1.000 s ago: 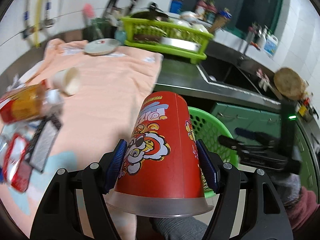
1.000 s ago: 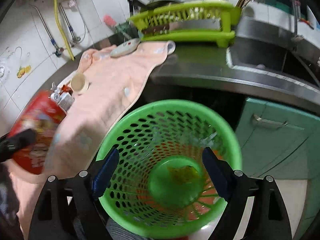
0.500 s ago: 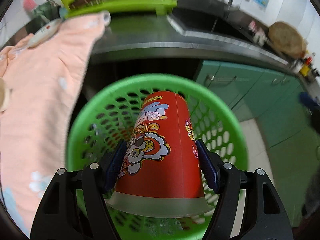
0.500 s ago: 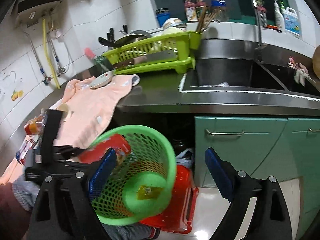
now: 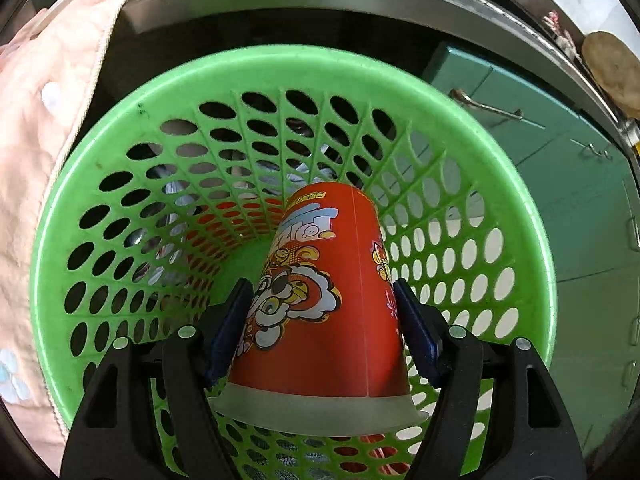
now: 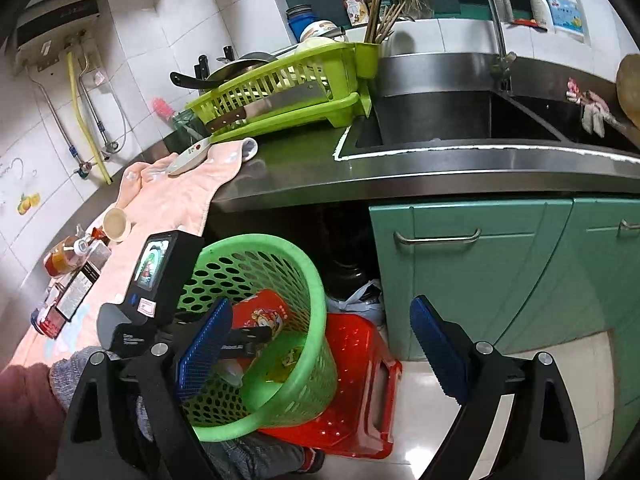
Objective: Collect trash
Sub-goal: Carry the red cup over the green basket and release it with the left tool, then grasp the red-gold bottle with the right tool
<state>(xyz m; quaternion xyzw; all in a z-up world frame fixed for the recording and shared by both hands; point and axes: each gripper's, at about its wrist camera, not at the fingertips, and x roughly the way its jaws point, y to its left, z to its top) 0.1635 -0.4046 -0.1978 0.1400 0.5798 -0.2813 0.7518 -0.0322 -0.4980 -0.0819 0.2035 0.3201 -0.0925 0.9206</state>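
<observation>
Left hand-held gripper [image 5: 322, 322] clamps a red paper cup [image 5: 320, 300], blue pads pressed on both sides, cup upside down with its wide white rim toward the camera. The cup sits inside the mouth of the green basket [image 5: 280, 68], narrow end pointing down toward the basket floor, not touching the wall as far as I can tell. From the right wrist view the same cup [image 6: 262, 314] shows through the basket [image 6: 316, 292] opening, below the rim, with the left hand-held gripper [image 6: 244, 336] reaching in from the basket's left side.

Basket contents: a small yellowish wrapper scrap [image 6: 289, 357] lying on the basket floor, and something pale near the lower wall, too unclear to name. Basket is tilted, mouth facing the cameras, resting against a red plastic stool [image 6: 360, 380] on the floor.

Right hand-held gripper [image 6: 322, 354] is wide open, nothing between its pads, hanging in front of the basket and stool.

Table [image 6: 304, 184] above the basket: pink towel [image 6: 176, 196] draped over the edge just left of the basket. On the towel, a small cup [image 6: 116, 224], a white plate [image 6: 188, 156], and more litter at the far left: a bottle [image 6: 66, 256] and flat packets [image 6: 76, 292]. Lime dish rack [image 6: 280, 92] stands behind the towel, holding a knife and pan. Sink [image 6: 460, 120] is right of the rack. Teal cabinets [image 6: 500, 264] sit right of the basket.
</observation>
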